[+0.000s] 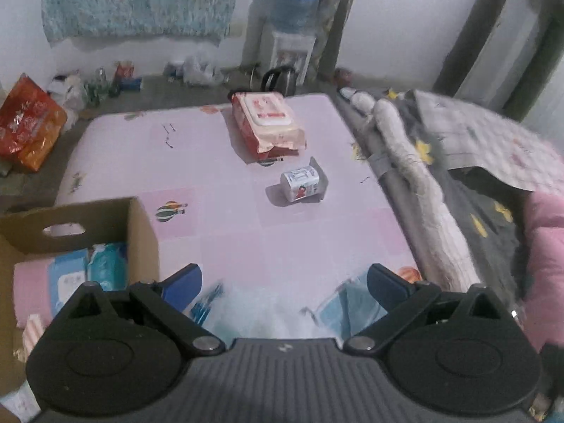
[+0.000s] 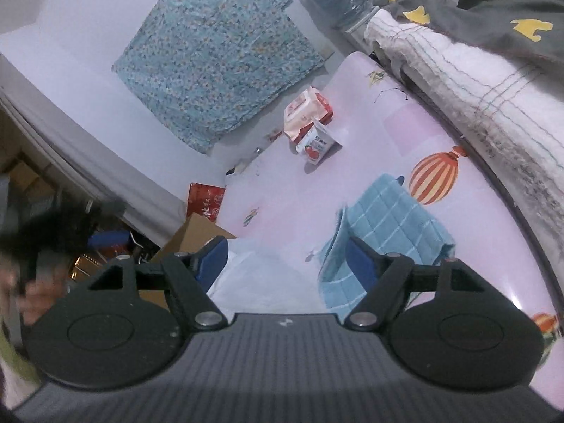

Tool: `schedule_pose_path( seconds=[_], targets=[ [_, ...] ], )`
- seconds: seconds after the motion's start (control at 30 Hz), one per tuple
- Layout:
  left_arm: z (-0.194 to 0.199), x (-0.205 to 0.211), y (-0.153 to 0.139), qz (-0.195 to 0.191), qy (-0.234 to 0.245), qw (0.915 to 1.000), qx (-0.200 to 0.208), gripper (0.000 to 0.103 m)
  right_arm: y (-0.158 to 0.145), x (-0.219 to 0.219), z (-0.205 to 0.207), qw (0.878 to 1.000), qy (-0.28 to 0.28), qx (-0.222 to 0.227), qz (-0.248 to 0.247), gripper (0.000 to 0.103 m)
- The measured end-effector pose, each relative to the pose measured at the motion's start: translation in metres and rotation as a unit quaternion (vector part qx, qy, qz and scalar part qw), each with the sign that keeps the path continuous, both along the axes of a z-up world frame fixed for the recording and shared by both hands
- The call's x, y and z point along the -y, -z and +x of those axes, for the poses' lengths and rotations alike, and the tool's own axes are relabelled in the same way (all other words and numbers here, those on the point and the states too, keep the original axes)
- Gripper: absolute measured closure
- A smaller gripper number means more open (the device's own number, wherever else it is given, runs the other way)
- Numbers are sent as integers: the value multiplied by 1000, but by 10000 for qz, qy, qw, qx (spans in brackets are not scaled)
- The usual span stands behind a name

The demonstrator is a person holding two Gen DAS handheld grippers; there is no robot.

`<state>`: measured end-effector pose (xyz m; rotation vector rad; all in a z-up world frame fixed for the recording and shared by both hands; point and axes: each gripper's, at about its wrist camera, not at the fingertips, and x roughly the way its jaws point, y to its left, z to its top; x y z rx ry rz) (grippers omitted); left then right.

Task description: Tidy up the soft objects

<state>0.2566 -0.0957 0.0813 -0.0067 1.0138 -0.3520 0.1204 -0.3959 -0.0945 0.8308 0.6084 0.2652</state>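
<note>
Two hand-held grippers work over a pink mattress (image 1: pixel 246 218), with a cardboard box (image 1: pixel 141 225) as the collecting bin at the mattress's near left corner. The box serves here as the landmark.

Left gripper (image 1: pixel 283 282): its blue fingers stand wide apart. Between and beneath them lies a white, translucent plastic-wrapped pack (image 1: pixel 261 312), with a blue checked towel (image 1: pixel 352 306) just to the right of it. Neither finger visibly presses the pack, so nothing appears to be held; the wide opening suits straddling a bulky, yielding item before closing.

Right gripper (image 2: pixel 285 259): its fingers are likewise spread wide. The pack (image 2: pixel 257 275) sits between them, and the right finger overlaps the towel's (image 2: pixel 387 225) near edge. Whether that finger touches the cloth cannot be told. No firm grasp is visible.

Box contents: a pink folded cloth (image 1: pixel 30 289) and blue and teal wipe packs (image 1: pixel 88 271) lie side by side, packed flat against the wall, probably to leave room for more.

Items yet to be sorted, all to the right of the box on the mattress: the pack and towel nearest; a small printed tissue pack (image 1: pixel 303 183) farther out; a large red-and-white wipes pack (image 1: pixel 271 123) beyond that, at the far edge. A rolled white quilt (image 1: pixel 416 183) bounds the mattress on the side opposite the box.

Judgement: the pack, nearest the box, is the likely next item; soft wrapping may slip or crumple under a narrow pinch.
</note>
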Motion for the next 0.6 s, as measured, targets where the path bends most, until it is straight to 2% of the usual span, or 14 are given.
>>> schedule_pose_path(
  seconds=[0.2, 0.37, 0.47, 0.53, 0.6],
  targets=[
    [86, 71, 29, 252, -95, 9969, -738, 2, 8, -4, 21, 9984, 15, -24, -560, 29],
    [146, 130, 70, 430, -162, 9926, -1122, 3, 18, 0, 32, 9980, -34, 2, -631, 29],
    [177, 154, 98, 600, -366, 9893, -1276, 3, 23, 5, 35, 9981, -24, -45, -610, 29],
    [194, 167, 116, 779, -418, 9872, -1324, 6, 27, 10, 35, 9983, 18, -70, -576, 29],
    [206, 174, 132, 1021, -506, 9842, -1354, 15, 29, 15, 35, 9985, 52, -75, -547, 29]
  ],
)
